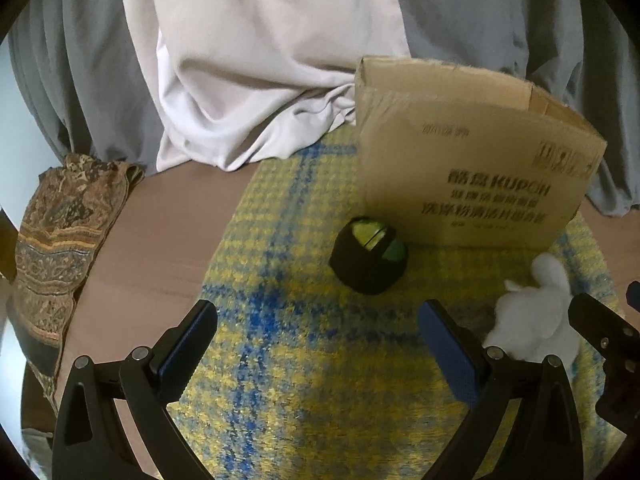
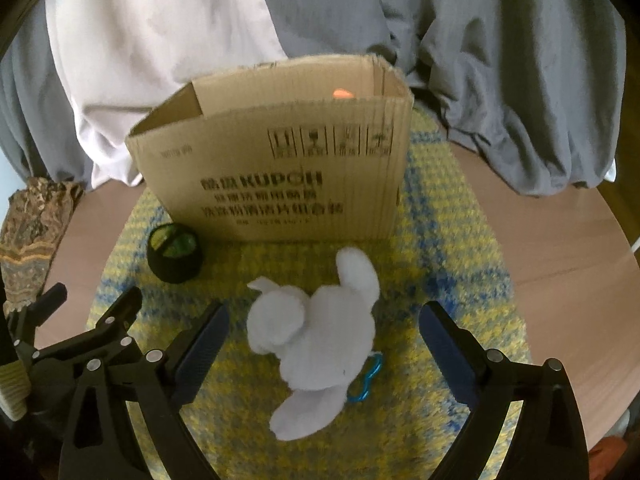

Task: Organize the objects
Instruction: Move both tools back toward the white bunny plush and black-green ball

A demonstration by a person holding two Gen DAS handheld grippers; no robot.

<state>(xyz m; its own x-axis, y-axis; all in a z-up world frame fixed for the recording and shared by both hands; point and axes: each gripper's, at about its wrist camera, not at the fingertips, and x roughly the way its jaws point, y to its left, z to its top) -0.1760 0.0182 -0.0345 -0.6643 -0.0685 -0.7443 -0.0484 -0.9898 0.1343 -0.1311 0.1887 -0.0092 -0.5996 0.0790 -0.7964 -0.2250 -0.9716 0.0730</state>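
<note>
An open cardboard box point(image 1: 472, 160) printed KUPON stands on a yellow and blue mat point(image 1: 288, 360); it also shows in the right wrist view point(image 2: 280, 168), with something orange point(image 2: 342, 93) inside. A black and green round object point(image 1: 369, 256) sits at its front left corner, also seen from the right wrist point(image 2: 174, 253). A white plush toy point(image 2: 316, 340) with a blue clip point(image 2: 366, 380) lies between my right gripper's open fingers. My right gripper point(image 2: 322, 340) is open around it. My left gripper point(image 1: 318, 344) is open and empty, short of the round object. The plush point(image 1: 532, 312) lies to its right.
A round brown table point(image 2: 560, 248) holds the mat. White and grey sheets point(image 1: 248, 60) hang behind the box. A patterned folded cloth point(image 1: 60, 232) lies at the table's left edge. The right gripper's finger point(image 1: 600, 332) shows at the left wrist view's right side.
</note>
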